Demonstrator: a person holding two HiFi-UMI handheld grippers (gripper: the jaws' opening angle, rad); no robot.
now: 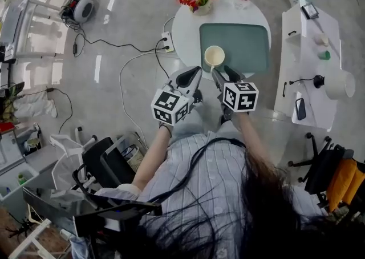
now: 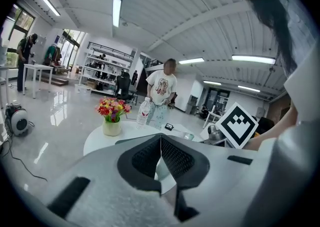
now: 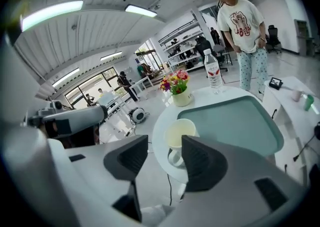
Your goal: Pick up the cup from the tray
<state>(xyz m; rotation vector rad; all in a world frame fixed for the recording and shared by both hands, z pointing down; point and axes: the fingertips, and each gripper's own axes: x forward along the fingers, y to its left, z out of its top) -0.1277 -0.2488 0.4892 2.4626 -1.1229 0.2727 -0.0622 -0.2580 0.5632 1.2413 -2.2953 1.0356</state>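
Facing the upright cup [image 1: 214,56] just ahead, on the nearest corner of the tray [image 1: 245,41], with the right hand-held gripper [image 1: 226,74] open-jawed and empty, nearer than the closed left hand-held gripper [image 1: 193,75] alongside.

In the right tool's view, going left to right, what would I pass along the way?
Left tool → round white device on the floor → flower vase → water bottle → standing person.

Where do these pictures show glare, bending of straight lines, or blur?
Head view: sharp, with pale glare streaking the floor. Left gripper view: strong fisheye bending the ceiling lights, dark corners. Right gripper view: same bending; the cup looks slightly soft.
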